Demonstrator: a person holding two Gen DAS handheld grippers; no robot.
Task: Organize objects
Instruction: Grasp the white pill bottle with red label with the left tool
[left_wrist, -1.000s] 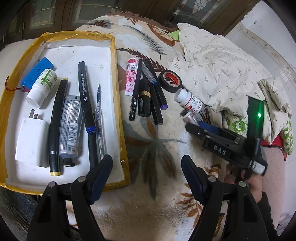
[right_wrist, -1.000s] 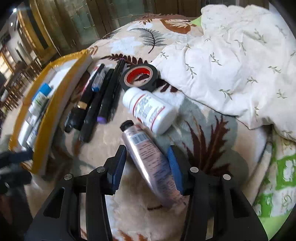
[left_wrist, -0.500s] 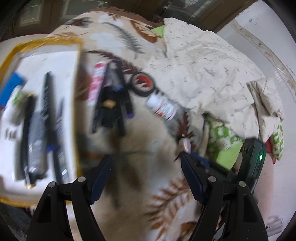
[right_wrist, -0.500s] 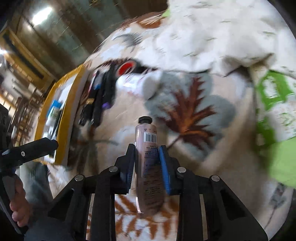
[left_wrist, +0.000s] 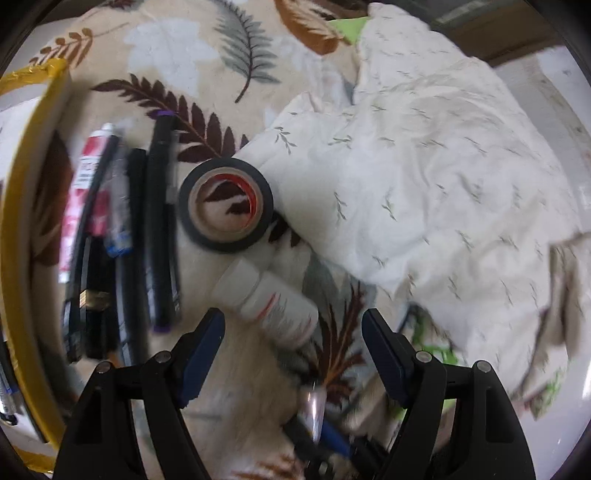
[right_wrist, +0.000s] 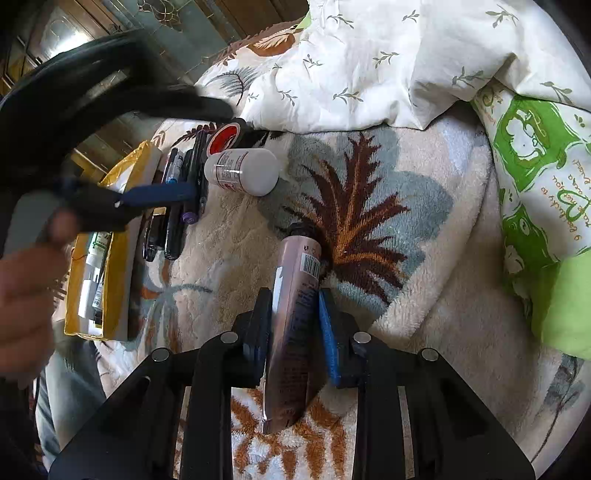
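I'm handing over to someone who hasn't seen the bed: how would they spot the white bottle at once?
Start at the leaf-patterned blanket, beside the rumpled white duvet. Find the black tape roll with the red core; the white bottle lies on its side just below it, right of the row of dark pens. It is the only stubby white item there, with red-lined label.

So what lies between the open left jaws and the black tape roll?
The white bottle on its side, between the left gripper and the tape roll; left wrist view.
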